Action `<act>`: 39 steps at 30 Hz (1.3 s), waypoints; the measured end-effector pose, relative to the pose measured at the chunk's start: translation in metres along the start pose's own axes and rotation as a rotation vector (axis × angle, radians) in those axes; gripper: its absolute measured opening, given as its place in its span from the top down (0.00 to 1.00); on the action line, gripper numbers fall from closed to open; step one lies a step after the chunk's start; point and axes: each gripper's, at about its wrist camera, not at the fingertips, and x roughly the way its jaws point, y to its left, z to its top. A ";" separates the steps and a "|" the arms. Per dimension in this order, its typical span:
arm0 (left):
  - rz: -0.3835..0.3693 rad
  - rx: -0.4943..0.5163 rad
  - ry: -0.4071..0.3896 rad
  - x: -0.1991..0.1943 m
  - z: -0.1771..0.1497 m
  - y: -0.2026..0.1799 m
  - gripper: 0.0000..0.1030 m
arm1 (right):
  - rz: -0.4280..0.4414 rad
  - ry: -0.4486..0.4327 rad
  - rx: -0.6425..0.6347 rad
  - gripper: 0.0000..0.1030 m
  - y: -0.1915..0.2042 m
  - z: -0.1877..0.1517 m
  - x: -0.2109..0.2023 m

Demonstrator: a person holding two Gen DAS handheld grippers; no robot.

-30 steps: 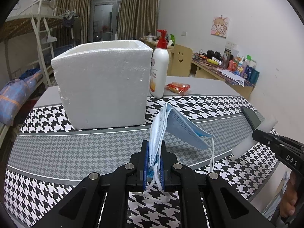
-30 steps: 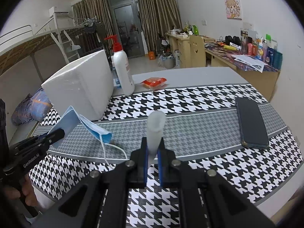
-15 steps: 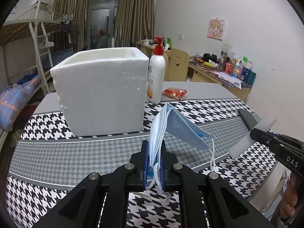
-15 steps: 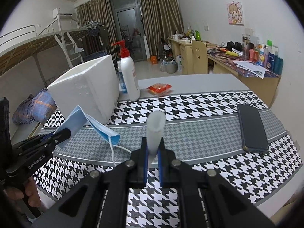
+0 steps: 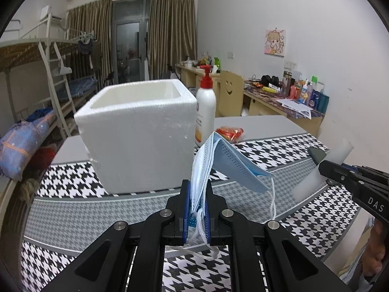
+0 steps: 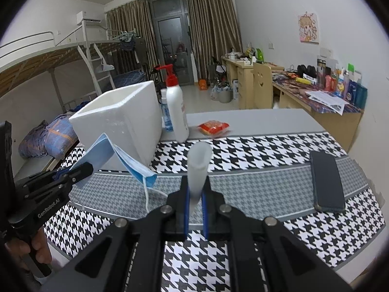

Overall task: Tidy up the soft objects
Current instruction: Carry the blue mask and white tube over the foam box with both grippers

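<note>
My left gripper (image 5: 196, 189) is shut on a light blue face mask (image 5: 233, 163), which folds over to the right with its ear loops dangling. The open white foam box (image 5: 141, 141) stands just ahead of it on the houndstooth cloth. My right gripper (image 6: 195, 187) is shut on a white, translucent soft foam strip (image 6: 199, 160) that sticks up between its pads. In the right wrist view the left gripper (image 6: 85, 168) holds the mask (image 6: 102, 150) in front of the box (image 6: 121, 126). In the left wrist view the right gripper (image 5: 321, 168) and its strip (image 5: 340, 149) enter from the right.
A white pump bottle (image 6: 177, 112) with a red top stands right of the box, with a clear water bottle (image 6: 166, 114) behind it. A red snack packet (image 6: 214, 127) lies farther back. A dark phone (image 6: 327, 182) lies on the cloth at the right. Desks and a bunk bed stand beyond.
Both views now look from a little higher, so the inside of the box's open top shows. The mask and the foam strip stay gripped as before.
</note>
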 end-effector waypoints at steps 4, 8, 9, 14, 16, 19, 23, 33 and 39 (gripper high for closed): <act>0.006 0.009 -0.026 -0.005 0.008 0.004 0.90 | 0.004 -0.019 -0.014 0.89 0.005 0.007 -0.001; 0.013 0.019 -0.048 -0.010 0.016 0.008 0.90 | 0.011 -0.033 -0.029 0.89 0.011 0.015 -0.002; 0.013 0.019 -0.052 -0.011 0.018 0.010 0.90 | 0.013 -0.036 -0.034 0.89 0.013 0.017 -0.003; 0.009 0.013 -0.071 -0.015 0.029 0.014 0.90 | 0.018 -0.056 -0.053 0.89 0.020 0.026 -0.005; -0.007 0.009 -0.069 -0.016 0.033 0.015 0.90 | 0.021 -0.065 -0.065 0.89 0.025 0.029 -0.006; 0.003 0.013 -0.086 -0.019 0.038 0.017 0.90 | 0.032 -0.082 -0.080 0.89 0.032 0.035 -0.010; 0.005 0.006 -0.112 -0.025 0.048 0.021 0.90 | 0.032 -0.100 -0.104 0.89 0.041 0.042 -0.011; 0.017 0.003 -0.170 -0.036 0.074 0.030 0.90 | 0.046 -0.122 -0.126 0.89 0.052 0.060 -0.013; 0.057 -0.014 -0.193 -0.035 0.087 0.038 0.90 | 0.060 -0.139 -0.137 0.89 0.060 0.069 -0.015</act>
